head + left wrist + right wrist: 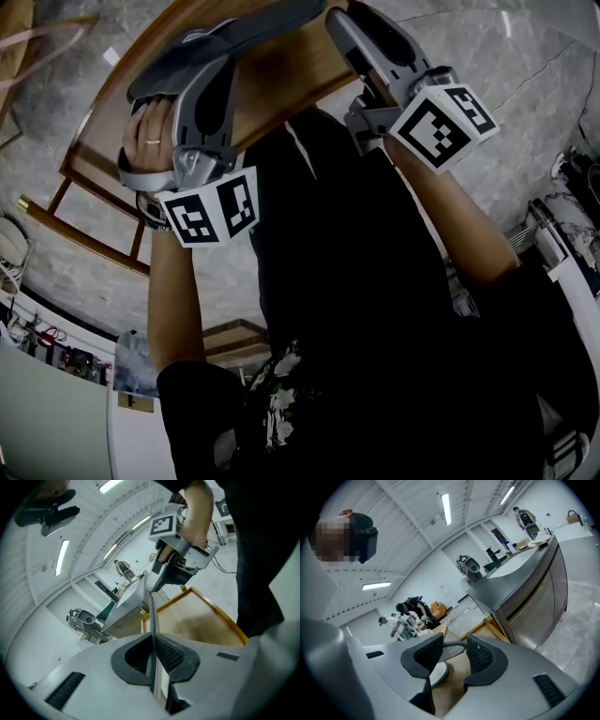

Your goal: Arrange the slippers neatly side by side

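- The left tongs (153, 654) are clamped shut on the slipper (153, 616). Its thin grey edge runs straight up from between the dark ribbed pads (172, 656), seen edge-on.
- The right tongs (454, 656) stand apart. A rounded end of the slipper, grey on top with a pale layer beneath, lies in the gap, and neither pad presses on it.
- In the left gripper view the far end of the slipper's edge reaches the tip of the right tongs, so both tongs are at the same slipper, one at each end.
- In the head view the slipper shows as a dark grey shape stretched across the top of the frame. The left tongs are under its left part and the right tongs are at its right end.
- The slipper is over the wooden bench (281, 84), near its rim. Whether it rests on the wood cannot be told.
- The left hand (150, 131) wraps the left handle, just above its marker cube (211, 208).
- Below the bench lies a grey stone-patterned floor (525, 112).
- Farther off, the right gripper view shows a curved steel counter (525, 583) and people (410, 609) gathered in the background.
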Tool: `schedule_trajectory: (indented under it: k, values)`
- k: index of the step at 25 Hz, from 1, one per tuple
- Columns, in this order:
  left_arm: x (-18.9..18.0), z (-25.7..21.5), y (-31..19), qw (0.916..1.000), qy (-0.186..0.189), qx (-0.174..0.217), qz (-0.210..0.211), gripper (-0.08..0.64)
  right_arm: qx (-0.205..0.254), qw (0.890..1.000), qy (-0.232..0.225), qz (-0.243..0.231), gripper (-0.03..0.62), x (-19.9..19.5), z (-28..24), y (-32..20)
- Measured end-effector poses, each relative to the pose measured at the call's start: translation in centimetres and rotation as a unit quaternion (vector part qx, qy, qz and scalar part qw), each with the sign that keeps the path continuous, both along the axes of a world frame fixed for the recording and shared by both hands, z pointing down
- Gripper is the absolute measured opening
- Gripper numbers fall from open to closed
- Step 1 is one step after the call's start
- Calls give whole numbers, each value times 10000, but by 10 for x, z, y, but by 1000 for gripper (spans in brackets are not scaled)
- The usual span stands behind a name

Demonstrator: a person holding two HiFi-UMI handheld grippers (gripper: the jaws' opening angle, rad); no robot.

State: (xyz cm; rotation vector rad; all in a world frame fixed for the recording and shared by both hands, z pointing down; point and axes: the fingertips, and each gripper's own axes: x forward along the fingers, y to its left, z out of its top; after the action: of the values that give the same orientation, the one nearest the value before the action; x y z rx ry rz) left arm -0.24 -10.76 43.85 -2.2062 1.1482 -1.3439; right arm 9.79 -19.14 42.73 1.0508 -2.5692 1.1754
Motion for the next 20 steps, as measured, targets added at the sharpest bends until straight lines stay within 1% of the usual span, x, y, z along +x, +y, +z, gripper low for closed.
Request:
schedule_trajectory:
  k: [2, 5, 8, 9, 11, 14, 18, 20]
  values:
    - [-3, 8, 3, 9998, -77, 107, 137, 23, 49, 9999, 83, -120, 133, -7, 2, 1]
    - [-2, 23, 12, 9990, -219, 93, 389, 25, 102, 9993, 256, -261, 141, -12, 7, 4]
    - [1, 35, 20, 9981, -212, -6, 583, 25, 337, 9947, 698, -670, 143, -21, 18, 11]
    - [3, 38, 22, 9980, -173, -58, 599, 25, 334, 9926, 827, -828, 143, -25, 25, 15]
    - [6, 41, 24, 9984, 2, -193, 524, 25, 158, 9895, 975, -1055, 143, -30, 38, 21]
    - [13, 46, 25, 9979, 322, -455, 341, 25, -94, 9868, 1069, -1214, 143, -30, 51, 29]
    - [16, 58, 25, 9939, 652, -881, 77, 27, 100, 9780, 1456, -1488, 145, -34, 64, 35]
    - [17, 63, 28, 9906, 869, -1057, -87, 28, 68, 9757, 1528, -1570, 147, -36, 71, 39]
